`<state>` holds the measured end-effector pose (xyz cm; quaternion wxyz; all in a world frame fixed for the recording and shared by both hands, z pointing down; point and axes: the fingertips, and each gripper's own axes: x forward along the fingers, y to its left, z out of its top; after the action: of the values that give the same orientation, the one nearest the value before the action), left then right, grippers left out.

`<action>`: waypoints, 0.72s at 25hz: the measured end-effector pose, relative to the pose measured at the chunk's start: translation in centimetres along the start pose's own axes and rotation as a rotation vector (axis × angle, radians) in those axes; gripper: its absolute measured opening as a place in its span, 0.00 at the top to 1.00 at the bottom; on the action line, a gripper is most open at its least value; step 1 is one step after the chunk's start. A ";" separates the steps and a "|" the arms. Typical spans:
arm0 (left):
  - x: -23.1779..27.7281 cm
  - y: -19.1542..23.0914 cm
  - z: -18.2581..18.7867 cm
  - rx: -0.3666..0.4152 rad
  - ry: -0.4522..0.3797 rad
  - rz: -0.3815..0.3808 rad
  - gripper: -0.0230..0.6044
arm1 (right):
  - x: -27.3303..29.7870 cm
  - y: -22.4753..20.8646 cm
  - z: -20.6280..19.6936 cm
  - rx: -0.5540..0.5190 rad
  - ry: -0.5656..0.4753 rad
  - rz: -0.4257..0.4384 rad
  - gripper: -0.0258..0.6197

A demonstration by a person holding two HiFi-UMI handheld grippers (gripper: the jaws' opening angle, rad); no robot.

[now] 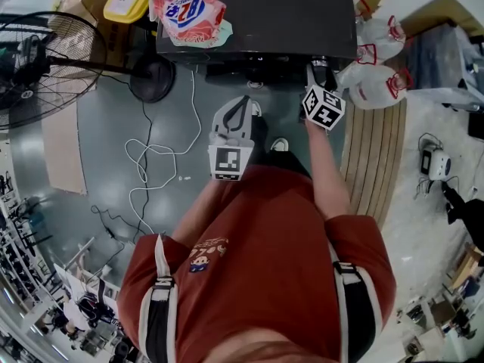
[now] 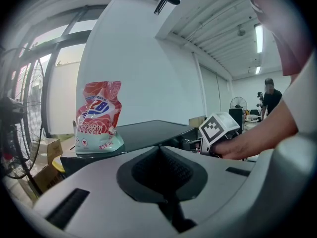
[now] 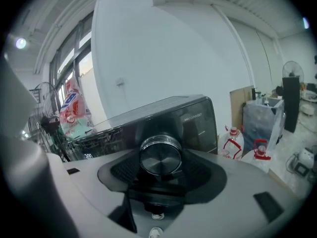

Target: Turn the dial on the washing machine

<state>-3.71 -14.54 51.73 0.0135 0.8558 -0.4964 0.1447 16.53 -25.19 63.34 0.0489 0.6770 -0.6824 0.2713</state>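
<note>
At the washing machine's [image 1: 257, 13] front edge: right gripper [image 1: 318, 70] grasps the dial [image 3: 160, 156], left gripper [image 2: 160, 150] clenched empty; turning step, so roll your wrist next.

One washing machine [image 1: 287, 13], one dial [image 3: 160, 155], one detergent pouch [image 1: 187, 10], two claws [image 1: 240, 108] [image 1: 318, 68].

The dial [image 3: 160, 157] is a round, brushed-metal knob with a ringed rim, projecting from the front control panel. The washing machine [image 1: 257, 13] is a dark, glossy-topped cabinet standing on the floor.
</note>
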 end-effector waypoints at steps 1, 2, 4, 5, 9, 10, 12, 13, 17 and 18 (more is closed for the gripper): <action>0.0 0.0 0.1 0.001 -0.001 0.000 0.95 | 0.0 0.1 0.1 -0.027 0.001 -0.012 0.54; 0.0 0.0 0.1 0.001 -0.002 0.001 0.95 | 0.0 0.1 0.2 -0.053 0.002 -0.024 0.54; 0.0 0.1 0.2 0.001 -0.003 0.002 0.95 | -0.1 0.2 0.2 -0.105 0.006 -0.049 0.54; 0.0 0.1 0.2 0.001 -0.004 0.003 0.95 | -0.1 0.3 0.2 -0.135 0.009 -0.062 0.54; -0.1 0.2 0.0 0.001 -0.002 0.006 0.95 | -0.1 0.4 0.2 -0.207 0.015 -0.092 0.54; -0.1 0.2 0.0 0.000 -0.002 0.007 0.95 | -0.1 0.5 0.2 -0.208 0.015 -0.092 0.54; -0.1 0.2 -0.1 0.000 -0.001 0.007 0.95 | -0.1 0.5 0.2 -0.207 0.016 -0.091 0.54; -0.1 0.2 -0.1 0.001 -0.001 0.006 0.95 | -0.1 0.5 0.2 -0.206 0.016 -0.090 0.54; 0.0 0.2 0.0 0.002 -0.001 0.006 0.95 | 0.0 0.4 0.2 -0.202 0.016 -0.087 0.54; 0.1 0.2 0.0 0.002 -0.002 0.006 0.95 | 0.0 0.4 0.2 -0.197 0.018 -0.082 0.53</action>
<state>-3.81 -14.68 51.73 0.0118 0.8546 -0.4987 0.1445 16.20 -25.32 63.05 0.1325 0.6939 -0.6770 0.2065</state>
